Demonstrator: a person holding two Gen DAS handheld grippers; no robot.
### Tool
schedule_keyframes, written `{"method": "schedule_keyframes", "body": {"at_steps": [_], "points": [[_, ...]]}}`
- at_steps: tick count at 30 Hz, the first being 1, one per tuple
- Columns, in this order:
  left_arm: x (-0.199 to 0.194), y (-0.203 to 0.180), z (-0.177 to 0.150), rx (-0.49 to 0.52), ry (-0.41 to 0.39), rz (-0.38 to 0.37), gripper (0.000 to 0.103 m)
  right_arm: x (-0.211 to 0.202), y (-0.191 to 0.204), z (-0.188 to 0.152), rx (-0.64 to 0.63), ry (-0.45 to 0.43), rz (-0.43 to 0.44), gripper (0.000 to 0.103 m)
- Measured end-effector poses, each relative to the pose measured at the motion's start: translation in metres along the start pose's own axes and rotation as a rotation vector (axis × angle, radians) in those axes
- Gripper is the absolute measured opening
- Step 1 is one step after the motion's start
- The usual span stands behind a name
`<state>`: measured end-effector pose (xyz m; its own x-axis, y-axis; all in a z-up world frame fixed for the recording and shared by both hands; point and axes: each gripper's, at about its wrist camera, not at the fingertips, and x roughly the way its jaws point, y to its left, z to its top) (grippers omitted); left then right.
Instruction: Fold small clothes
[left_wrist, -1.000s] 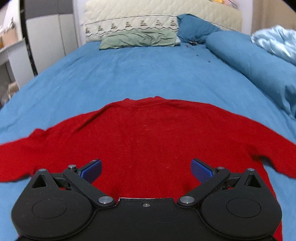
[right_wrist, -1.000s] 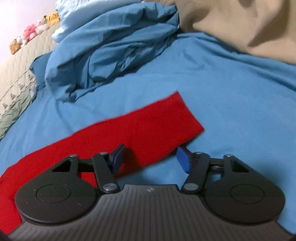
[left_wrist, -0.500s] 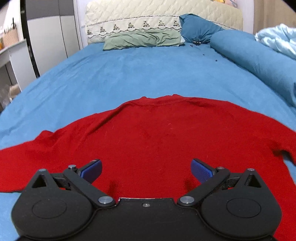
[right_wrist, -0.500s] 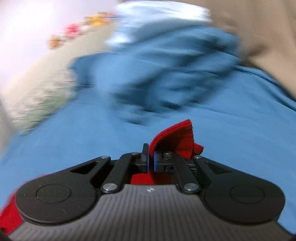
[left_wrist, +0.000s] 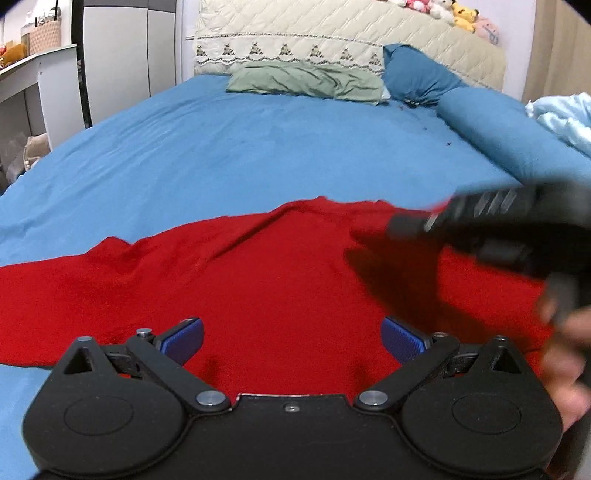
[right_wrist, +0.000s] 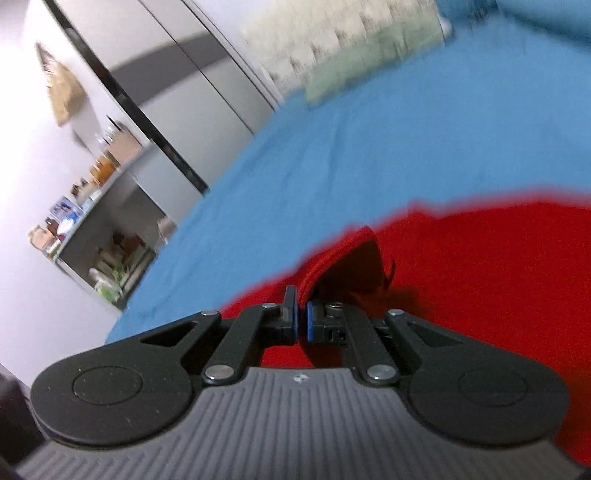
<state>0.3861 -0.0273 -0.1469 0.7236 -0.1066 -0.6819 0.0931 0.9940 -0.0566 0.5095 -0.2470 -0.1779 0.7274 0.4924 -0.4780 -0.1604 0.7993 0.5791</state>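
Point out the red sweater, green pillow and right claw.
red sweater (left_wrist: 280, 280): left wrist view, middle of the body.
green pillow (left_wrist: 303, 79): left wrist view, centre of its top.
right claw (right_wrist: 301, 325): right wrist view, between the tips shut on the sleeve cuff.

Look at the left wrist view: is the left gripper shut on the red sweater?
No: the left gripper is open, its blue pads wide apart above the sweater, pinching no cloth.
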Motion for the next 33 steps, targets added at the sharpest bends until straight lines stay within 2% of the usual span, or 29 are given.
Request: {"method": "schedule_keyframes", "body": {"at_steps": [3,5,7,8,9,10,12,13,15,17,19,20,24,26,28,29,30,33], "points": [[0.006,0.001,-0.001,0.011,0.004,-0.008,0.103,0.011,-0.015,-0.017,0.03,0.022,0.013,0.02],[0.009,0.002,-0.003,0.018,-0.005,-0.021,0.103,0.008,-0.023,-0.015,0.007,0.023,0.022,0.025],[0.012,0.001,-0.003,0.011,-0.011,-0.048,0.103,-0.001,-0.023,-0.012,-0.041,0.02,0.009,0.042],[0.014,0.001,-0.004,0.004,-0.014,-0.062,0.103,-0.008,-0.022,-0.013,-0.056,0.009,0.009,0.07],[0.017,0.0,-0.006,-0.001,-0.012,-0.085,0.103,-0.021,-0.023,-0.014,-0.068,-0.022,0.002,0.089],[0.02,-0.001,-0.006,-0.004,-0.006,-0.11,0.103,-0.037,-0.021,-0.014,-0.087,-0.055,-0.019,0.093],[0.027,-0.01,-0.006,0.028,-0.004,-0.179,0.103,-0.065,-0.025,-0.014,-0.123,-0.109,-0.071,0.093],[0.03,-0.016,-0.006,0.083,-0.018,-0.205,0.103,-0.084,-0.029,-0.019,-0.125,-0.137,-0.123,0.093],[0.037,-0.023,-0.007,0.162,-0.041,-0.188,0.102,-0.118,-0.039,-0.037,-0.11,-0.199,-0.218,0.1],[0.05,-0.027,-0.006,0.189,-0.032,-0.211,0.092,-0.145,-0.05,-0.058,-0.102,-0.235,-0.309,0.101],[0.063,-0.03,-0.003,0.184,-0.019,-0.236,0.077,-0.164,-0.062,-0.08,-0.089,-0.234,-0.376,0.101],[0.068,-0.031,-0.001,0.182,-0.026,-0.241,0.072,-0.17,-0.067,-0.088,-0.079,-0.232,-0.402,0.101],[0.075,-0.032,0.012,0.162,-0.061,-0.256,0.057,-0.181,-0.082,-0.105,-0.038,-0.203,-0.449,0.101],[0.078,-0.028,0.02,0.143,-0.065,-0.239,0.043,-0.184,-0.087,-0.104,-0.028,-0.198,-0.464,0.101],[0.08,-0.021,0.026,0.108,-0.056,-0.232,0.017,-0.184,-0.09,-0.104,-0.033,-0.188,-0.487,0.101],[0.084,-0.018,0.031,0.094,-0.052,-0.235,0.008,-0.174,-0.086,-0.099,-0.041,-0.178,-0.502,0.101],[0.084,-0.014,0.033,0.08,-0.049,-0.24,0.004,-0.171,-0.087,-0.099,-0.052,-0.164,-0.519,0.101],[0.08,-0.004,0.037,0.047,-0.063,-0.258,0.004,-0.165,-0.092,-0.096,-0.066,-0.134,-0.542,0.101]]}}
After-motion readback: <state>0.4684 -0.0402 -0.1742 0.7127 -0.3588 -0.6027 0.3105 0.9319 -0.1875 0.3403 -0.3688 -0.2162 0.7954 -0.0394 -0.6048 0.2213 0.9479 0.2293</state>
